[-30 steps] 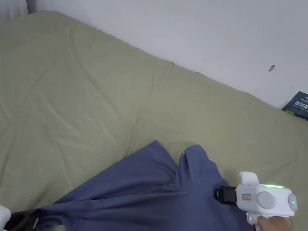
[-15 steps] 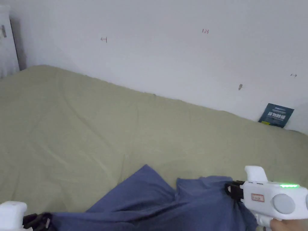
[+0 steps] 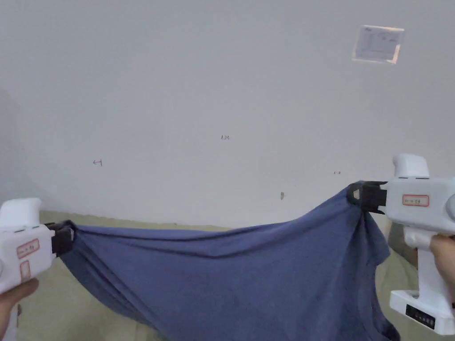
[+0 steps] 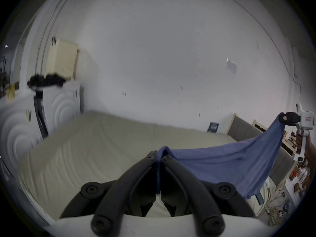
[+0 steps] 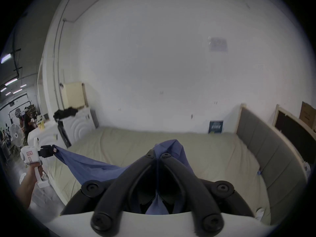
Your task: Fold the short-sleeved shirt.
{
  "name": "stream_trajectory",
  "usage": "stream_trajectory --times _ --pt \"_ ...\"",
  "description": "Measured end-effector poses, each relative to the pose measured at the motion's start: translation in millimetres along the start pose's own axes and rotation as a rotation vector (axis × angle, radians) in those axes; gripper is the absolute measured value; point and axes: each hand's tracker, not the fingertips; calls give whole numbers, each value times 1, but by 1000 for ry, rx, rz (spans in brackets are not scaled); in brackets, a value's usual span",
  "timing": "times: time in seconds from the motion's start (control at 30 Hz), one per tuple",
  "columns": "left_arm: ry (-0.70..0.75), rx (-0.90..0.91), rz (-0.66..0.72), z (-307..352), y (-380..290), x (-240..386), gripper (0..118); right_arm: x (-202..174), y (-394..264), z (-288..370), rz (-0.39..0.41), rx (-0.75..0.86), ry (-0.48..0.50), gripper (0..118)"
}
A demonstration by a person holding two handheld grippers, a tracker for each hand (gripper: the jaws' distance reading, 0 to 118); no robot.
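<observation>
Lifted off the bed since a second ago, one blue short-sleeved shirt now hangs in the air, stretched between two hand-held grippers. At far left, the left hand-held gripper has its black jaws closed on a bunched shirt edge; the left gripper view shows cloth pinched between both jaws. Soft, matte fabric sags in a shallow curve, its lower part draping down towards the bed, which is covered with a wrinkled olive-beige sheet. At right, held higher, the right hand-held gripper clamps another gathered edge. One dark blue booklet leans against the white wall far right.
</observation>
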Motion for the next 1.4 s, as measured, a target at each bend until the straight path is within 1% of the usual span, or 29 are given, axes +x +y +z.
stream_trajectory --times 0.07,0.13,0.2,0.27,0.33,0.37,0.43,0.57,0.63,0.73,0.77,0.83,0.93,1.03,1.13,1.23,1.4 --pt "21 45 -68 -2 45 16 0 7 33 8 12 44 -37 2" --pt "81 26 -148 -9 81 29 0 13 59 13 63 48 -102 2" --pt "72 46 -159 -9 113 39 0 9 82 18 73 49 -109 2" --pt "83 61 -146 -11 146 47 0 10 105 22 74 85 -137 2" --pt "85 71 -147 -14 163 56 0 7 120 16 64 86 -149 2" --pt "97 69 -159 -17 171 61 0 4 123 12 80 74 -173 2" --pt "117 72 -182 -21 179 69 0 -3 126 8 110 62 -170 2" --pt "119 80 -220 -32 187 81 0 -2 132 -12 123 64 -175 2" --pt "128 86 -224 -40 188 82 0 3 135 -20 105 81 -182 2" --pt "118 82 -189 -57 190 76 0 10 140 -31 85 100 -180 2" --pt "121 62 -204 -67 192 75 0 12 141 -37 87 102 -184 2" --pt "156 49 -253 -81 192 73 0 14 141 -48 132 93 -209 2" --pt "126 65 -203 -102 195 68 0 19 145 -64 140 111 -201 2" --pt "118 54 -210 -126 197 68 0 29 155 -93 130 110 -200 2" --pt "121 64 -195 -146 199 65 0 23 156 -102 135 130 -203 2" --pt "118 71 -179 -165 204 64 0 28 163 -122 117 142 -193 2" --pt "137 73 -184 -191 203 60 0 23 161 -145 130 166 -199 2"
